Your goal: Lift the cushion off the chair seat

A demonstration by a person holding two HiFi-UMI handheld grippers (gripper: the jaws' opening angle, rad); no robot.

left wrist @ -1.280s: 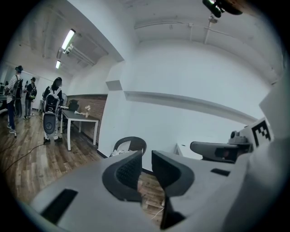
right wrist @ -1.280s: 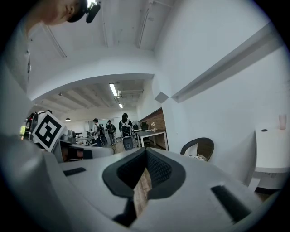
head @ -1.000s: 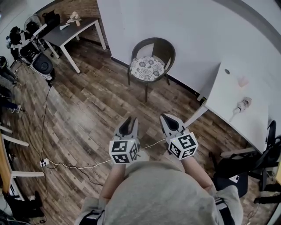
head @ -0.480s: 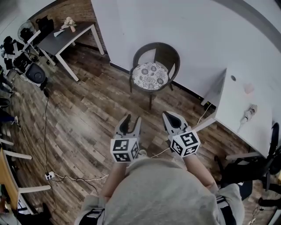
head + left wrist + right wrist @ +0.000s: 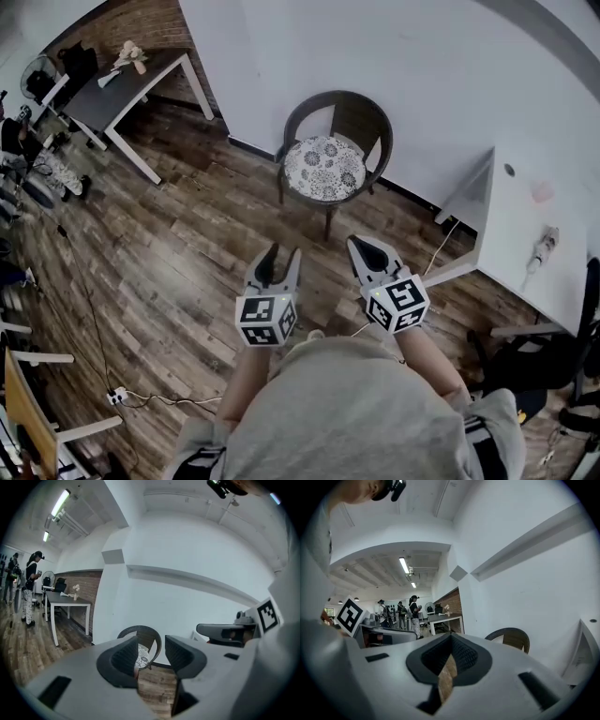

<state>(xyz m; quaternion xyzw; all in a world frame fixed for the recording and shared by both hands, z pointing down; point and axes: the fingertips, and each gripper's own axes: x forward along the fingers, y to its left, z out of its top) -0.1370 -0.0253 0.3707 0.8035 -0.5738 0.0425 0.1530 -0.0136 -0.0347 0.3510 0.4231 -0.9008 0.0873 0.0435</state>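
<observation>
A dark wicker chair (image 5: 335, 141) stands against the white wall, and a round flower-patterned cushion (image 5: 324, 168) lies on its seat. Both grippers hover over the wooden floor, short of the chair and pointing at it. My left gripper (image 5: 282, 255) is open; its jaws have just been opening and nothing is between them. In the left gripper view the chair (image 5: 149, 634) and a strip of the cushion (image 5: 141, 657) show through the gap of the left gripper (image 5: 151, 652). My right gripper (image 5: 362, 246) is shut and empty. The right gripper view shows the chair's back (image 5: 512, 638) beyond the right gripper (image 5: 451, 643).
A white table (image 5: 525, 234) stands right of the chair, with a power plug on it. A dark table (image 5: 131, 80) stands far left by a brick wall. Cables (image 5: 159, 398) trail across the floor at the lower left. People (image 5: 30, 588) stand far off to the left.
The person has walked toward the chair, which now sits lower and larger in the head view. Both grippers came along. The left jaws have spread wider.
</observation>
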